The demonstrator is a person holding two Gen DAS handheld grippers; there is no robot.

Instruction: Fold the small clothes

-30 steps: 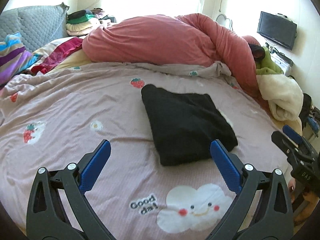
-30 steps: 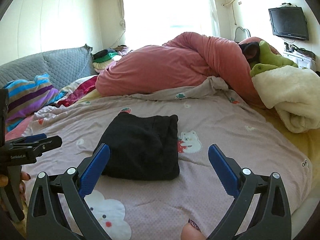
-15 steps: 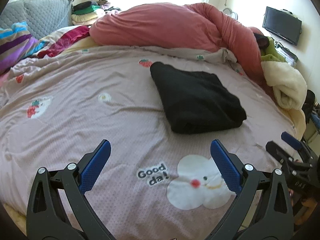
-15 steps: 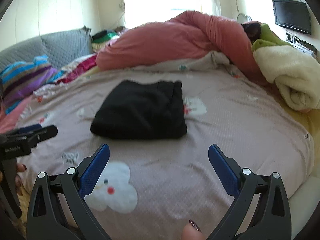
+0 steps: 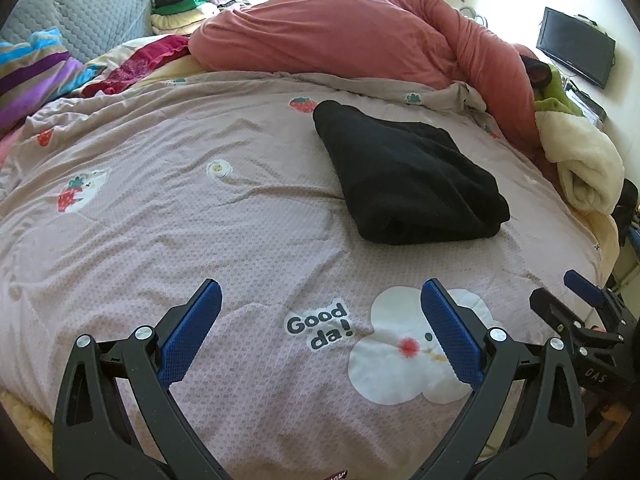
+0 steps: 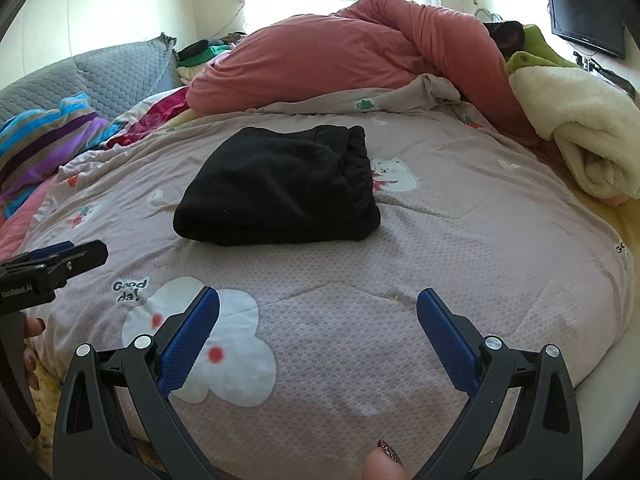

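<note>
The striped pillow (image 5: 28, 76) is cut off by the left edge in both views. Behind the black folded garment (image 5: 404, 176), the pink duvet (image 5: 360, 40) hides the far part of the bed. Right of the garment, the right gripper (image 5: 560, 300) is cut by the edge in the left wrist view. How many layers the garment has cannot be told.

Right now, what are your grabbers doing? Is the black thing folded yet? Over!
Left gripper open, empty. Right gripper open, empty. Black garment lies folded on the bedspread, nothing touching it. Path to it clear.
</note>
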